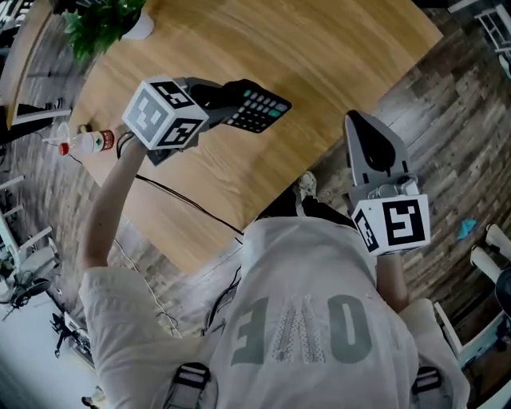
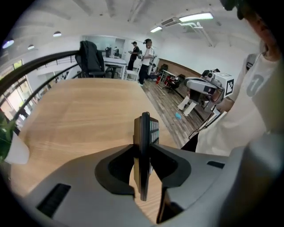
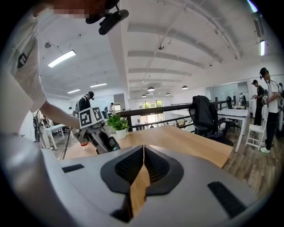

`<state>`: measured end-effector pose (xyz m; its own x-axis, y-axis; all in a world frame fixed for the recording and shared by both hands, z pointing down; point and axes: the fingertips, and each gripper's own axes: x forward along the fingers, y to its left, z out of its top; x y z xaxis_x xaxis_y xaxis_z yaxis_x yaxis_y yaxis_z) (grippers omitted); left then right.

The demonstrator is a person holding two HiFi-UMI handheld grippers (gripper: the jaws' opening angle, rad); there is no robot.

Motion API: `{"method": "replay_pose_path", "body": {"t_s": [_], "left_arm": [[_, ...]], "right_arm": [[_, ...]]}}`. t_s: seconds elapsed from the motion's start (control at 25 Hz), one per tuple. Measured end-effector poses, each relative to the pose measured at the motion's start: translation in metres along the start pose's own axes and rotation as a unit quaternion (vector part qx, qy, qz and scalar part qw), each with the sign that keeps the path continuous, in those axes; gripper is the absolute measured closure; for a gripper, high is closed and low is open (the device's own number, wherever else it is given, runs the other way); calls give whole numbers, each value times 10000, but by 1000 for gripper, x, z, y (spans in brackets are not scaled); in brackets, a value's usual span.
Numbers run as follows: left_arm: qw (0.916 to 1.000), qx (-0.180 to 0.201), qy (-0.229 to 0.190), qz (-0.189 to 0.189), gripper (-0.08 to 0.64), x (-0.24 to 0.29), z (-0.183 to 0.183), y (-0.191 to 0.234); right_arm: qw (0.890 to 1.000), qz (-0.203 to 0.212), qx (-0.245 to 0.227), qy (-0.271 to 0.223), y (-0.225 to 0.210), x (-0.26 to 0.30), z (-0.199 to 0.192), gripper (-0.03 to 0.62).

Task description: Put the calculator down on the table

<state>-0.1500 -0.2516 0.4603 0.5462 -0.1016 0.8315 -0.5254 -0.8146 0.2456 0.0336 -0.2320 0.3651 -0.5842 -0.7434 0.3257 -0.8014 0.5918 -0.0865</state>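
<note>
Head view: my left tool (image 1: 226, 102) pinches the calculator (image 1: 259, 108) by one end, keys up, over the pale wooden worktop (image 1: 335, 56); a potted plant (image 1: 104, 24) stands at one corner, a bottle (image 1: 88, 142) lies near the edge, and plank floor (image 1: 455, 112) surrounds it. Left gripper view: the calculator stands edge-on between the clamping jaws over bare worktop, with a black chair (image 2: 91, 57) at the far end. Right gripper view: my right tool (image 3: 143, 150), jaws pressed together on nothing, faces the worktop under a white beamed ceiling (image 3: 177, 53).
</note>
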Motion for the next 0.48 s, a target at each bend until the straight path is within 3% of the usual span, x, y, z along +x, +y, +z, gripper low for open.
{"method": "replay_pose_path", "body": {"t_s": [0.16, 0.28, 0.48], "left_arm": [[9950, -361, 457, -815, 442, 44, -21, 11], [9829, -655, 897, -1472, 442, 62, -35, 15], [9707, -905, 1103, -1934, 442, 82, -38, 24]], "right_arm": [[9996, -52, 51, 278, -7, 11, -18, 572], [9994, -53, 124, 308, -8, 20, -20, 572], [9990, -96, 103, 435, -4, 27, -24, 572]]}}
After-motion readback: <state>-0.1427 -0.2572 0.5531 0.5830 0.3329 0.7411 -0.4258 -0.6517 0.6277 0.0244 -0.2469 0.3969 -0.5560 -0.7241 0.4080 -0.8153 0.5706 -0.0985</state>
